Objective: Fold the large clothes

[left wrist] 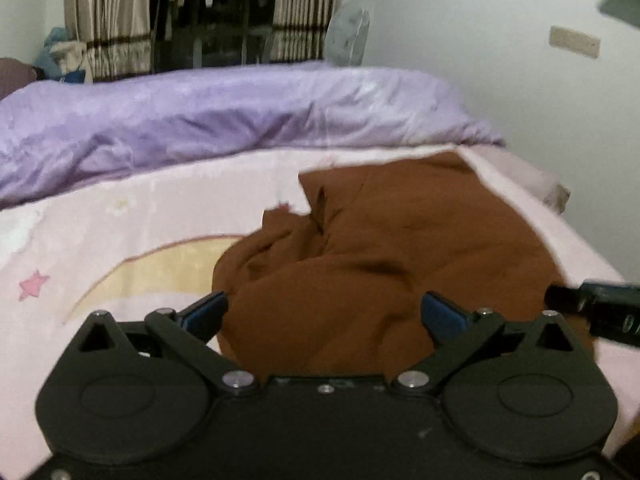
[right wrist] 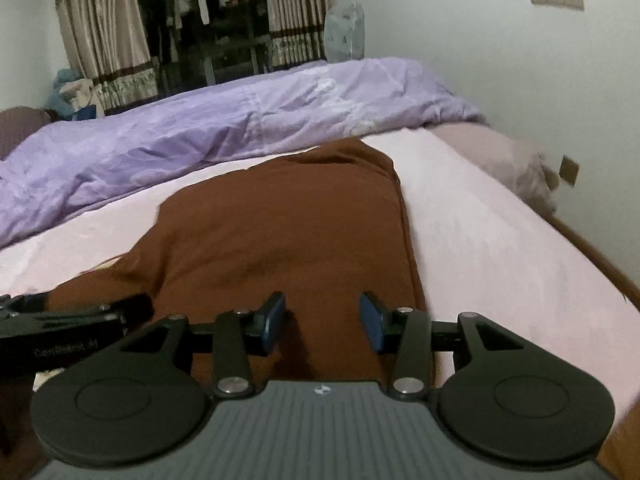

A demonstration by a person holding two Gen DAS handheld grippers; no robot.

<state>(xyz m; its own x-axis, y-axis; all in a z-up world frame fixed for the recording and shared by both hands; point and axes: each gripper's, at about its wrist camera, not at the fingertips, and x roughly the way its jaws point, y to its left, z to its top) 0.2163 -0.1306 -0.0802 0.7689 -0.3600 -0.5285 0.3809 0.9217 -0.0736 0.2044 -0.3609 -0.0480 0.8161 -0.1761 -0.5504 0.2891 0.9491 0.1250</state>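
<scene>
A large brown garment [left wrist: 380, 240] lies on the pink bed sheet [left wrist: 100, 220]. In the left wrist view it is rumpled and bunched at its left side. In the right wrist view the brown garment [right wrist: 280, 220] lies smoother, with a straight right edge. My left gripper [left wrist: 326, 304] hovers over the garment's near part, jaws wide open and nothing between them. My right gripper [right wrist: 322, 308] is over the garment's near right part, jaws partly open; its blue pads [right wrist: 372, 324] do not press on the cloth. Each gripper shows at the edge of the other's view.
A crumpled purple duvet [right wrist: 200, 132] lies along the far side of the bed. Behind it are striped curtains [right wrist: 104, 40] and a dark window. A white wall [right wrist: 500, 60] runs close along the right, with the bed's wooden edge [right wrist: 600, 264] below it.
</scene>
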